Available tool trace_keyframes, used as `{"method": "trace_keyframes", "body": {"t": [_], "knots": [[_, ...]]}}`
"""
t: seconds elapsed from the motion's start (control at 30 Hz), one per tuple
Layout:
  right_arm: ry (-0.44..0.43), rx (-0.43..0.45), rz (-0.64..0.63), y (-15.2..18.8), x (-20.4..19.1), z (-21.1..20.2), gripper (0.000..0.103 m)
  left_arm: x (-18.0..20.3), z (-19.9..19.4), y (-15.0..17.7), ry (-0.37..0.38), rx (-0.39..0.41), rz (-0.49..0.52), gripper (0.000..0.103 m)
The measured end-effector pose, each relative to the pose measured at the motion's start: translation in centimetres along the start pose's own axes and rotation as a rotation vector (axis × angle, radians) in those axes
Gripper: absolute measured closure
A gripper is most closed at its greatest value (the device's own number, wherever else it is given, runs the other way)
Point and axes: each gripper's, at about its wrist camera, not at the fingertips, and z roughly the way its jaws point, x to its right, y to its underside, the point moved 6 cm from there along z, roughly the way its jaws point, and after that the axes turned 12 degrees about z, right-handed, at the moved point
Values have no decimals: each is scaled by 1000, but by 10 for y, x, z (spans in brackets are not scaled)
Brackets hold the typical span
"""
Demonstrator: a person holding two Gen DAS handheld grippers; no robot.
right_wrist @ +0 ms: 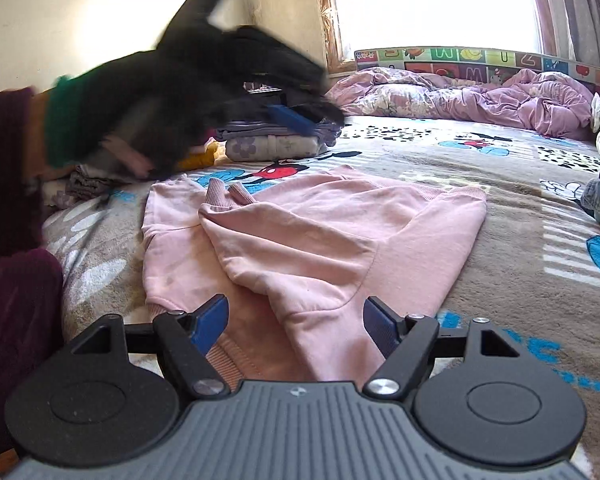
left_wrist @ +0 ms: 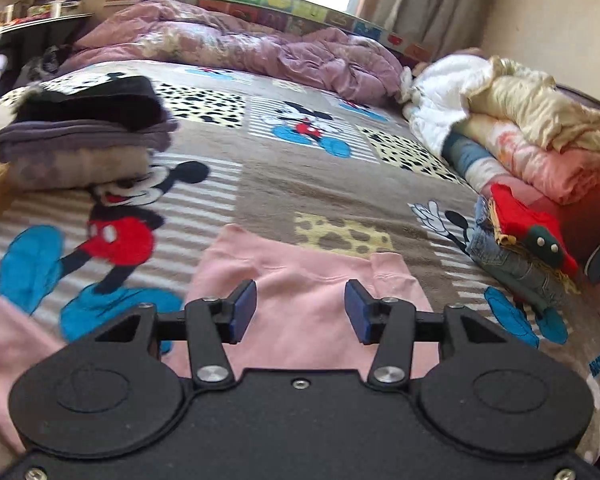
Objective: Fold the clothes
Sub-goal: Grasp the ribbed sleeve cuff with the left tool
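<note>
A pink sweatshirt (right_wrist: 300, 232) lies on the cartoon-mouse blanket (right_wrist: 520, 248), one sleeve folded across its body and its front pocket facing up. My right gripper (right_wrist: 296, 326) hovers open over the hem nearest me, nothing between its blue pads. In the left wrist view the left gripper (left_wrist: 300, 312) is also open and empty, just above the far part of the same pink sweatshirt (left_wrist: 300, 280). From the right wrist view the left gripper (right_wrist: 236, 80) is a blurred black shape up on the left, held by a gloved hand with a green cuff (right_wrist: 60, 120).
A stack of folded clothes (left_wrist: 80, 136) sits at the back left of the bed. On the right are folded jeans with a red item on top (left_wrist: 516, 248) and a loose heap of laundry (left_wrist: 520, 128). A purple duvet (left_wrist: 260, 48) lies along the headboard. A maroon sleeve (right_wrist: 8, 184) fills the left edge.
</note>
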Motion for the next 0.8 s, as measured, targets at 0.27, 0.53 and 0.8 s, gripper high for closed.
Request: {"method": "trace_keyframes", "body": {"t": [0.27, 0.53, 0.8], "knots": [[3, 22, -73, 3, -19, -9, 29, -58, -55, 61, -68, -5, -260, 55], [17, 2, -123, 12, -30, -1, 29, -62, -38, 78, -55, -7, -249, 55], [36, -17, -137, 21, -29, 1, 29, -37, -15, 54, -90, -92, 235, 56]]}}
